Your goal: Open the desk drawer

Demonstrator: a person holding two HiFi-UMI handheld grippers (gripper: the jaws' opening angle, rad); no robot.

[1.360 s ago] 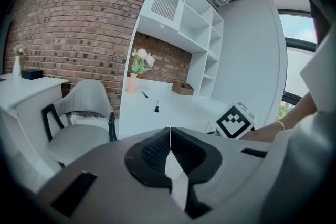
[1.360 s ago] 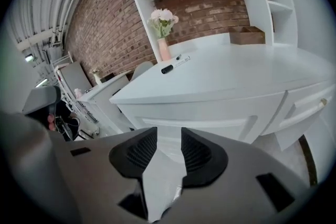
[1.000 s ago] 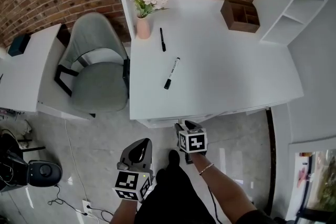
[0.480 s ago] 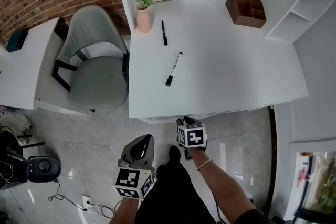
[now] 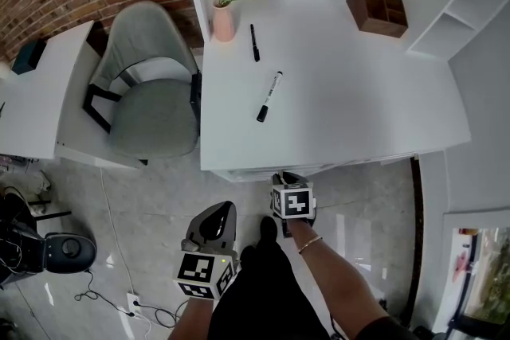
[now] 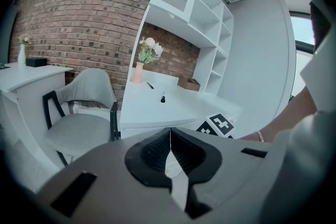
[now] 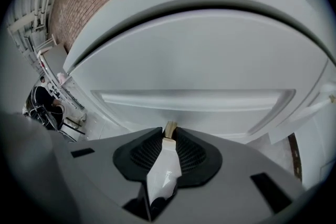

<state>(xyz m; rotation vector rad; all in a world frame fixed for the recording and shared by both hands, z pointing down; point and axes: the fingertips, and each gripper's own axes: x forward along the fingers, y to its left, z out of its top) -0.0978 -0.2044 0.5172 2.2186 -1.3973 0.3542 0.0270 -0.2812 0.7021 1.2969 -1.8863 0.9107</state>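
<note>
The white desk (image 5: 335, 91) has its drawer front (image 7: 194, 76) under the near edge, seen as a thin strip (image 5: 247, 173) in the head view. My right gripper (image 5: 284, 176) is pressed up to that front. Its jaws have just been closing, and in the right gripper view the right gripper (image 7: 169, 131) now pinches a small tan handle piece (image 7: 170, 126) at the drawer front. My left gripper (image 5: 222, 209) hangs over the floor, left of the right one and apart from the desk. In the left gripper view the left gripper (image 6: 170, 131) is shut and holds nothing.
A grey chair (image 5: 151, 107) stands left of the desk. On the desktop are a pink vase of flowers (image 5: 225, 18), two black markers (image 5: 269, 96) (image 5: 254, 42) and a brown wooden box (image 5: 378, 12). White shelves (image 5: 454, 4) rise at the right. A black device (image 5: 64, 249) sits on the floor.
Both grippers keep their places, the right one at the drawer front. Only the head view has shifted slightly.
</note>
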